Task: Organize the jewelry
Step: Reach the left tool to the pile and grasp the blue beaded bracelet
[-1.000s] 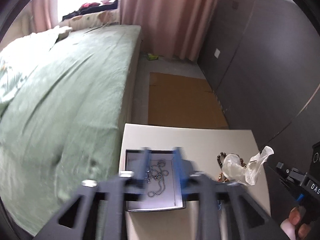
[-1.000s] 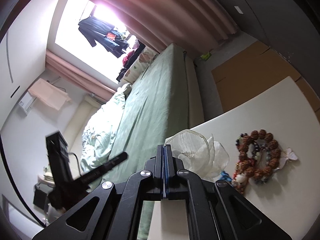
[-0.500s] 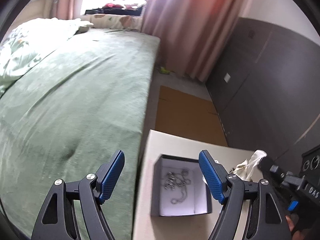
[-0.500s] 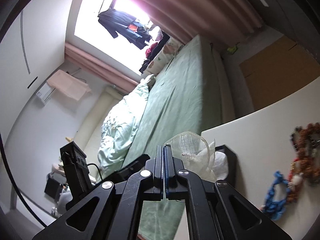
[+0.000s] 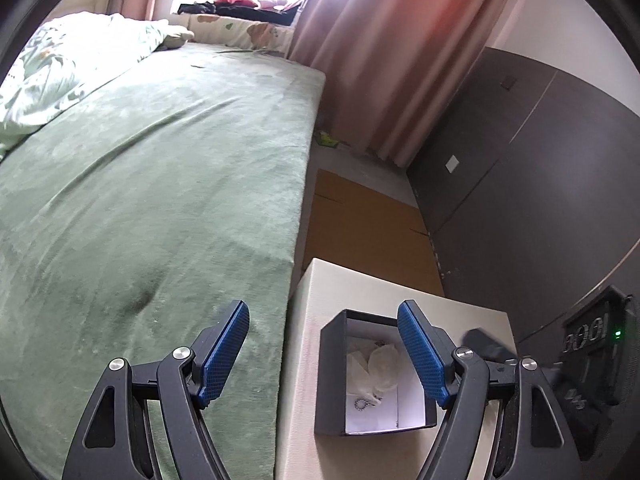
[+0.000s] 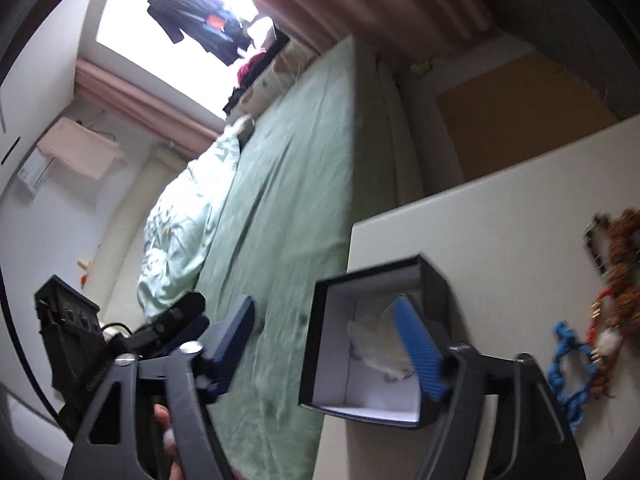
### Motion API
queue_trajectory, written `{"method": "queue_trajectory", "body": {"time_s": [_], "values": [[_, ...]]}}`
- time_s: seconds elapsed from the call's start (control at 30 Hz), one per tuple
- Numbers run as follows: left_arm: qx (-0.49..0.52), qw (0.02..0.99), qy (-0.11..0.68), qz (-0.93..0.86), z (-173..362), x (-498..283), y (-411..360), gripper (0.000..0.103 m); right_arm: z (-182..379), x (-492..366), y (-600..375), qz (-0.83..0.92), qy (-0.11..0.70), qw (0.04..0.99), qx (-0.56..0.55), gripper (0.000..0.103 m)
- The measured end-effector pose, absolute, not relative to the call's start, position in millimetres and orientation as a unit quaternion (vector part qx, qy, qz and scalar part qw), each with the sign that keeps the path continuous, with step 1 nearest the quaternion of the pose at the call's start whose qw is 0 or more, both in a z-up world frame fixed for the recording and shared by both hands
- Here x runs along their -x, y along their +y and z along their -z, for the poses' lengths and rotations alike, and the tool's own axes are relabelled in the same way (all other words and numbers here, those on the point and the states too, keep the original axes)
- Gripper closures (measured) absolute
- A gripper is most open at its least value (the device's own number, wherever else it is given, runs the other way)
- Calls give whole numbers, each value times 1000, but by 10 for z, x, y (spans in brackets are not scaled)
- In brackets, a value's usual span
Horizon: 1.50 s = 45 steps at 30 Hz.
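A black jewelry box [image 5: 332, 376] with a white inside stands on the cream table [image 5: 304, 320]. In it lie a clear plastic bag [image 5: 378, 366] and a silver chain [image 5: 362, 403]. My left gripper [image 5: 324, 354] is open and empty above the box's left side. My right gripper [image 6: 328, 344] is open and empty over the same box [image 6: 324, 340]; the bag [image 6: 376, 348] lies loose inside. A brown bead bracelet [image 6: 624, 240] and a blue beaded piece [image 6: 568, 368] lie on the table to the right.
A bed with a green cover [image 5: 140, 208] runs along the table's left edge. Brown cardboard [image 5: 368, 232] lies on the floor beyond the table. A dark wardrobe wall [image 5: 520, 184] stands to the right. The right hand's device [image 5: 596, 344] is at the lower right.
The right gripper carried the plastic bag to the box, opened and let it go inside. The left gripper opened wide and drew back from the box.
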<state>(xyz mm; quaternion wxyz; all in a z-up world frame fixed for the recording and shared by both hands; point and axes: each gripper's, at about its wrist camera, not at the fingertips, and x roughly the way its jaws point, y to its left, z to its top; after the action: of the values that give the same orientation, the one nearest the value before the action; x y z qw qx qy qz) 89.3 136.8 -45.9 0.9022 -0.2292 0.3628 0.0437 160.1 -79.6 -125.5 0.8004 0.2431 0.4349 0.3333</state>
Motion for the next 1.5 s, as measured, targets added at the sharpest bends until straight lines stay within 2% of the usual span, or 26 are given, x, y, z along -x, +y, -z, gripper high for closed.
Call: {"method": "queue_trajectory", "body": {"time_s": [0.07, 0.17, 0.2, 0.27, 0.37, 0.47, 0.77, 0.9, 1.03, 1.07, 1.1, 1.27, 1.5], "values": [[231, 901, 365, -33, 466, -905, 1335, 24, 1219, -1600, -931, -329, 434, 801, -248, 23], [226, 902, 368, -21, 461, -925, 1241, 14, 1157, -1561, -1145, -310, 428, 813, -243, 21], [219, 904, 368, -19, 450, -933, 1187, 11, 1134, -1543, -1217, -304, 427, 817, -242, 19], [213, 905, 367, -15, 435, -948, 1112, 8, 1083, -1515, -1378, -292, 425, 823, -240, 7], [198, 912, 360, -8, 395, -965, 939, 6, 1014, -1498, -1620, -271, 421, 833, -236, 0], [178, 917, 357, 7, 365, -993, 751, 1, 995, -1485, -1857, -253, 422, 837, -241, 0], [143, 917, 370, 34, 413, -1099, 201, 2, 955, -1424, -2332, -196, 430, 854, -218, 0], [128, 911, 386, 62, 485, -1137, -32, 12, 980, -1416, -2562, -177, 435, 851, -237, 0], [116, 899, 415, 85, 617, -1175, -220, 17, 1045, -1398, -2792, -146, 443, 847, -255, 0], [112, 893, 426, 87, 666, -1195, -268, 25, 1083, -1403, -2859, -139, 448, 843, -264, 0], [109, 889, 435, 89, 705, -1204, -308, 31, 1127, -1411, -2926, -132, 454, 837, -274, 2], [96, 876, 460, 104, 844, -1217, -464, 40, 1237, -1454, -3062, -117, 473, 824, -290, 16], [56, 860, 493, 119, 1049, -1250, -768, 58, 1275, -1461, -3114, -116, 481, 817, -295, 21]]}}
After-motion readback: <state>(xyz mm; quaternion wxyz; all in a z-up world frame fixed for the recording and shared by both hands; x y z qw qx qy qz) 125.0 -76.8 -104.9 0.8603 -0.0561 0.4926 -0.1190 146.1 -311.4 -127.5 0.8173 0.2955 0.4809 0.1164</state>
